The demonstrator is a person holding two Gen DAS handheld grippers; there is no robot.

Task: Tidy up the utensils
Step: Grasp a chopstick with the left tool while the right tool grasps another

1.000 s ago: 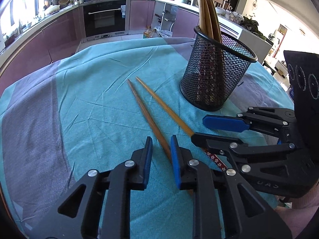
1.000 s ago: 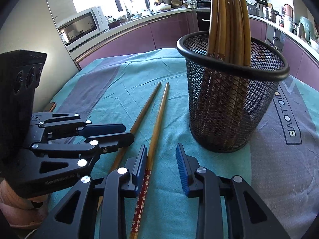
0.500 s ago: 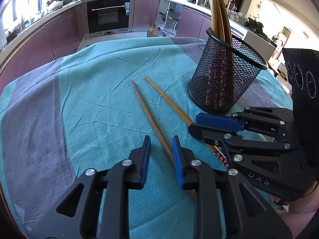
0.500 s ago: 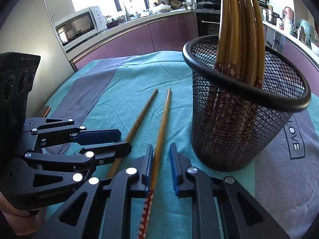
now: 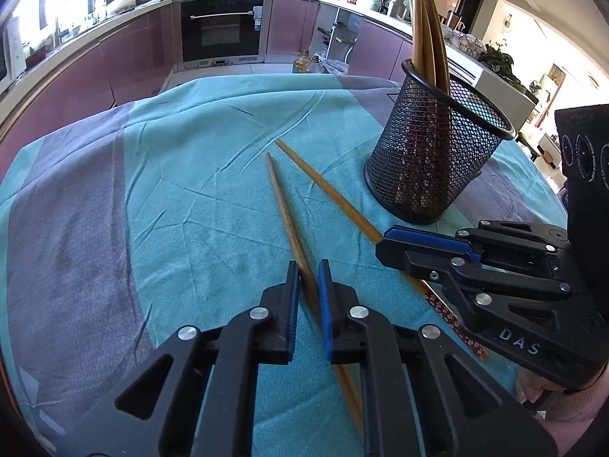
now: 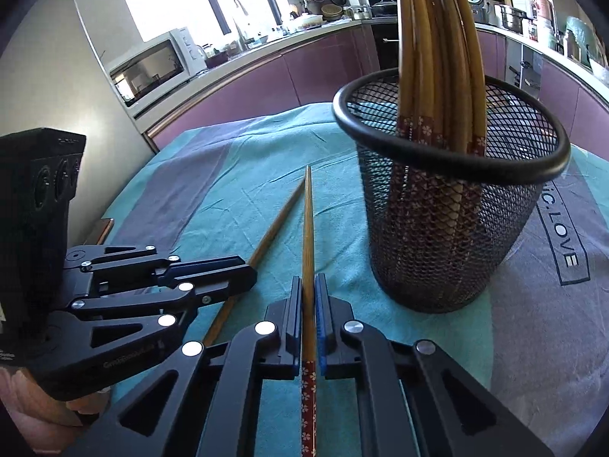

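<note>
Two bamboo chopsticks lie side by side on the teal cloth. My left gripper (image 5: 307,266) is closing its jaws on the left chopstick (image 5: 283,205), and the blue pads touch it on both sides. My right gripper (image 6: 309,280) is closing on the right chopstick (image 6: 307,221), pinched just above its red flowered end. A black mesh holder (image 6: 437,259) stands upright to the right, with several chopsticks (image 6: 437,57) in it. In the left wrist view the right gripper (image 5: 384,245) sits over the second chopstick (image 5: 327,190), in front of the holder (image 5: 437,167).
The teal and grey tablecloth (image 5: 171,198) covers a round table. Its far edge drops toward purple kitchen cabinets and an oven (image 5: 222,30). A microwave (image 6: 152,68) stands on the counter at the left. The holder's rim is close to my right gripper.
Both grippers have shut on their chopsticks: the left was wide a second ago, and the right narrowed first. The right camera has come closer to the holder.
</note>
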